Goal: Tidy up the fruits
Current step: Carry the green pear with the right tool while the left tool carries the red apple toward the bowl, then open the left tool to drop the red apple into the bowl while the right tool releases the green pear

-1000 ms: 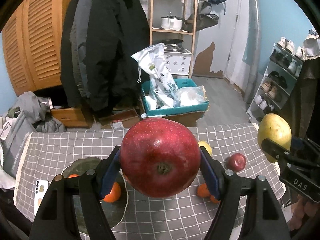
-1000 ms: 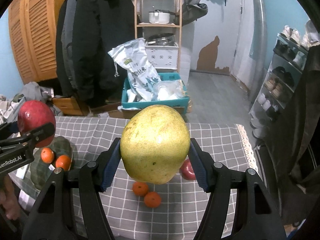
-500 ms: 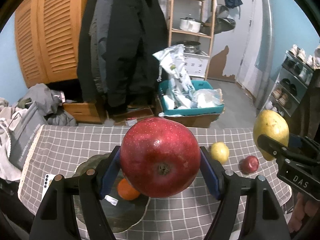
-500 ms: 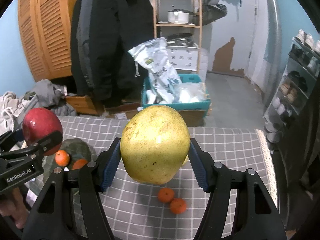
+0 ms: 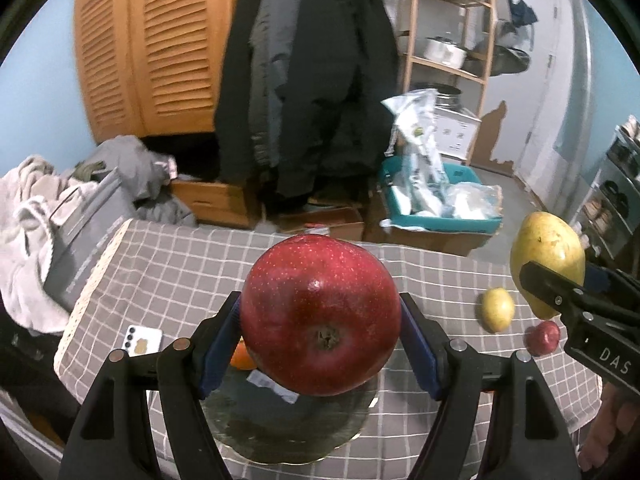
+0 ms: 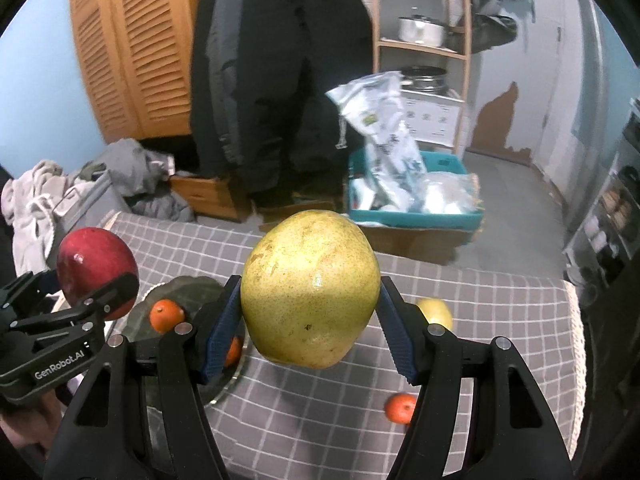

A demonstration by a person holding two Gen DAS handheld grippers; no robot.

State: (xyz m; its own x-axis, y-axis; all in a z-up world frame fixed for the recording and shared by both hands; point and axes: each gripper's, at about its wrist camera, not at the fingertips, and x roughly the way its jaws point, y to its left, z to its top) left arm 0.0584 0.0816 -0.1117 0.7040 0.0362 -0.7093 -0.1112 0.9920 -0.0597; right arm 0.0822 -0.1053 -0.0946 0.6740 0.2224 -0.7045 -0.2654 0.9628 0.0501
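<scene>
Over the dark plate [image 5: 288, 436] now, the left tool [image 5: 320, 320] grips the red apple [image 5: 320, 320], shifted left. Right tool [image 6: 310, 292] clamps the yellow pear [image 6: 310, 292], likewise shifted.

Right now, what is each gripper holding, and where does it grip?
The left gripper clamps a red apple at its sides. The right gripper clamps a yellow pear at its sides.

Each camera sits close behind its own jaws, looking forward and slanting down over the tabletop [image 5: 168, 276] toward the coats [image 5: 308, 80]. Both views share the plate [image 6: 180, 292], wardrobe [image 6: 132, 48] and shelf [image 6: 424, 48].
</scene>
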